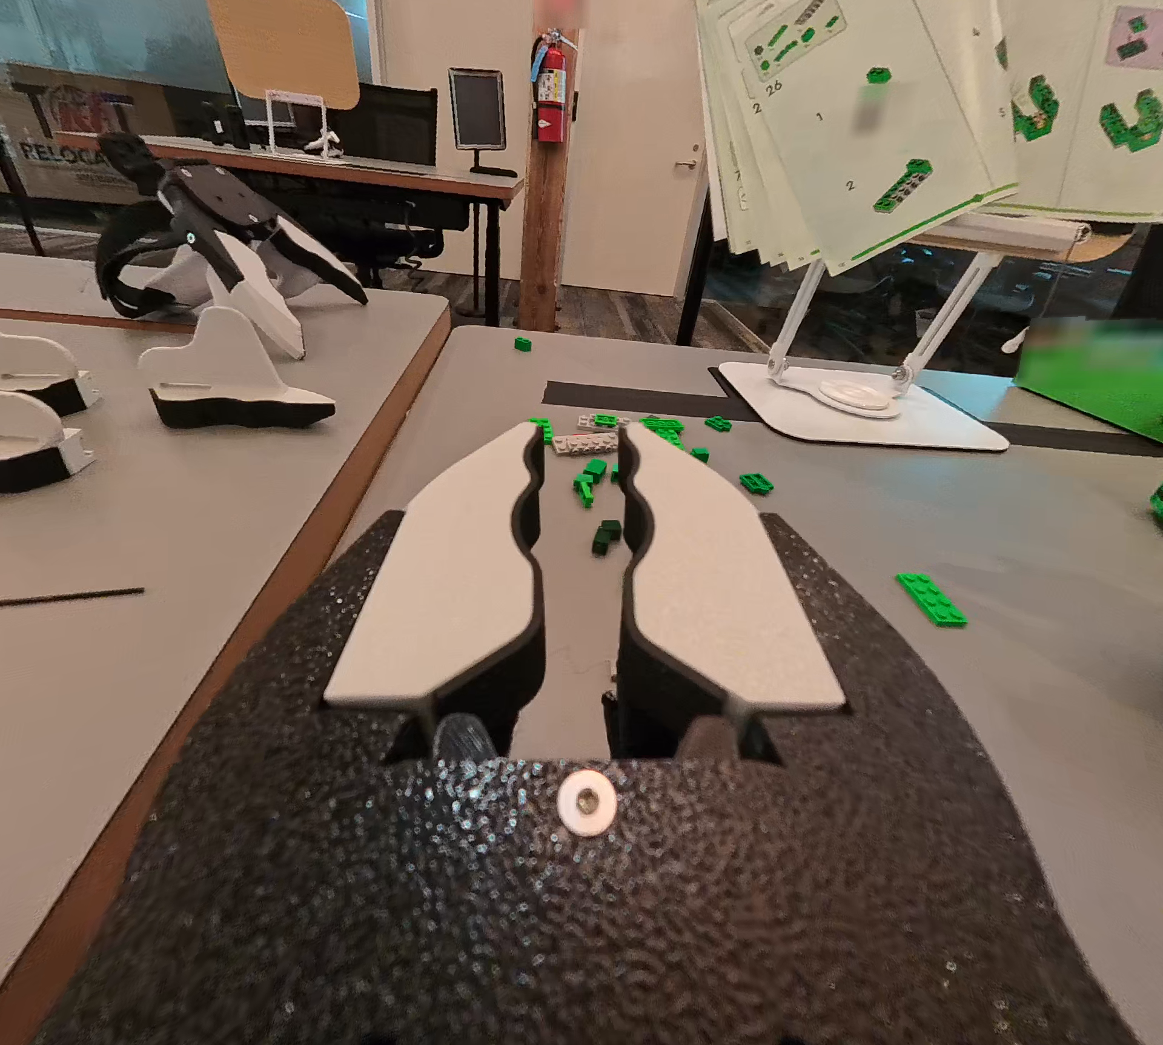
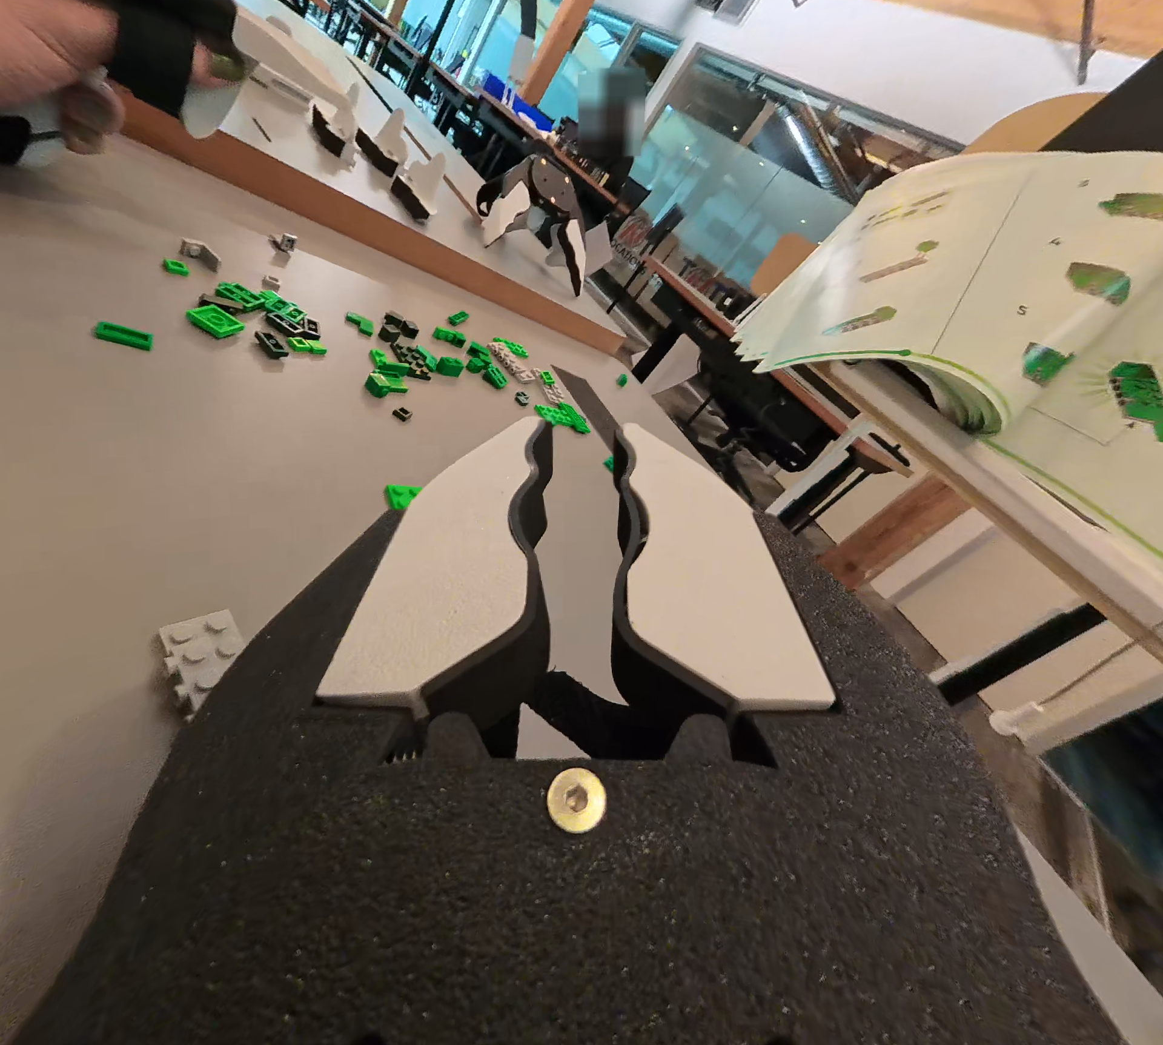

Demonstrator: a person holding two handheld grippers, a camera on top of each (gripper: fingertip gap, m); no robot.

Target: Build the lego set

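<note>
Green lego bricks [image 1: 595, 486] lie loose on grey table [image 1: 818, 700] just ahead of left gripper [image 1: 580, 436], right gripper [image 2: 578, 436], both gaping, empty; check booklet [image 1: 849, 89], approach low, pinch one pc squarely.

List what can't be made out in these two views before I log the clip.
- Grey plate, right wrist view: partly behind the right hand-held gripper.
- Green box, left wrist view: cut off by the right edge and blurred.
- Booklet, right wrist view: motion blur smears its pictures.
- Left hand-held gripper: open, but bricks beyond its tips are too small to identify.
</note>
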